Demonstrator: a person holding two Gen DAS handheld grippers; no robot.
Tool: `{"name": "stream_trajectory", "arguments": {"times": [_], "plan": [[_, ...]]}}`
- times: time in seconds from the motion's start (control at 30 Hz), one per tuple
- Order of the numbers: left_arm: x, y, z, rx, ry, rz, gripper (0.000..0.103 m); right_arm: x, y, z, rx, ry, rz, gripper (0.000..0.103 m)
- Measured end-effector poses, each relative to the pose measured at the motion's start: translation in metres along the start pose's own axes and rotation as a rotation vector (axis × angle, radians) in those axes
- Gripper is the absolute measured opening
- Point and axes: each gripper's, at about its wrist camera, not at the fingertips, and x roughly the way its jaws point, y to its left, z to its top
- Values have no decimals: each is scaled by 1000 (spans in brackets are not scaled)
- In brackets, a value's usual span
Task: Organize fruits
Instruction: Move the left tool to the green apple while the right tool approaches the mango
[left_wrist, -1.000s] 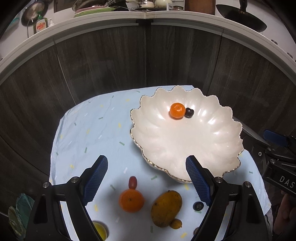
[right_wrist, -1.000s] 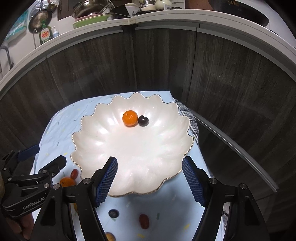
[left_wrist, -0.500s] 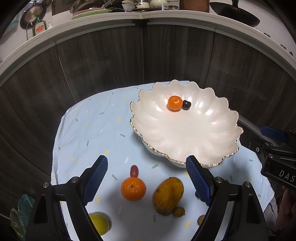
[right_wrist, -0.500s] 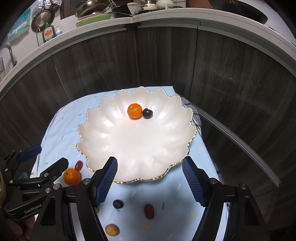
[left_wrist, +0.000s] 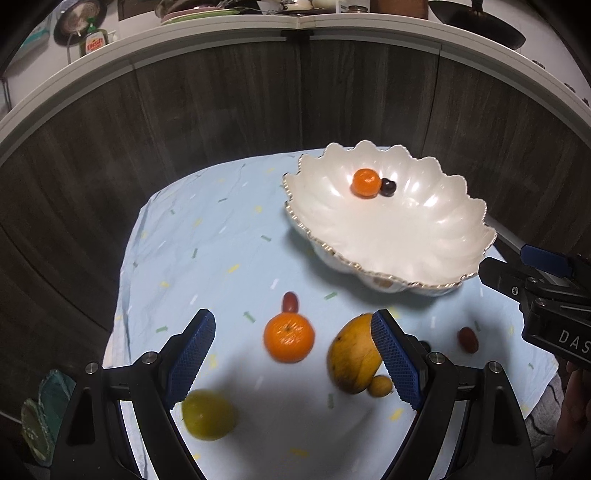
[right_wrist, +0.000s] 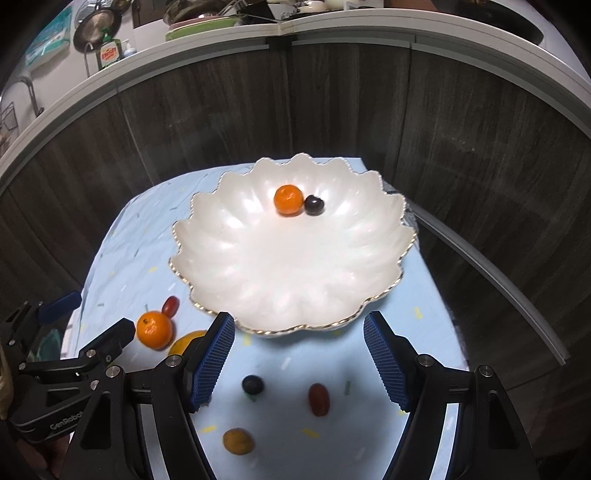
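Observation:
A white scalloped bowl (left_wrist: 424, 236) (right_wrist: 258, 266) holds a small orange (left_wrist: 365, 182) (right_wrist: 288, 199) and a dark grape (left_wrist: 388, 187) (right_wrist: 314, 205). On the blue cloth lie a larger orange (left_wrist: 289, 337) (right_wrist: 154, 329), a red grape (left_wrist: 290, 301) (right_wrist: 170, 306), a mango (left_wrist: 354, 359), a lemon (left_wrist: 208, 415), a small yellow fruit (left_wrist: 381, 386) (right_wrist: 238, 441), another red grape (left_wrist: 467, 339) (right_wrist: 319, 398) and a dark grape (right_wrist: 252, 385). My left gripper (left_wrist: 291, 363) is open above the larger orange. My right gripper (right_wrist: 299, 360) is open, empty, near the bowl's front rim.
The blue cloth (left_wrist: 207, 251) covers a small table against dark wood panels (left_wrist: 221, 110). A white counter edge (right_wrist: 221, 40) above holds dish soap and pans. The right gripper's body (left_wrist: 546, 295) shows at the right of the left wrist view.
Both grippers have pulled back and up from the bowl. More loose fruit has come into view: the lemon, the mango and the grapes in front.

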Motion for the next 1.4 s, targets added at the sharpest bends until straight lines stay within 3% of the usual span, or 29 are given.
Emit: {"name": "stream_trajectory", "arguments": {"times": [0.87, 1.0, 1.4], "plan": [[9, 58, -56, -86, 55, 112, 88, 39, 72, -34, -122, 87, 83, 73], [13, 64, -63, -100, 67, 122, 90, 47, 78, -37, -131, 101, 80, 81], [28, 78, -75, -139, 107, 135, 90, 70, 96, -41, -162, 137, 81, 82]]}}
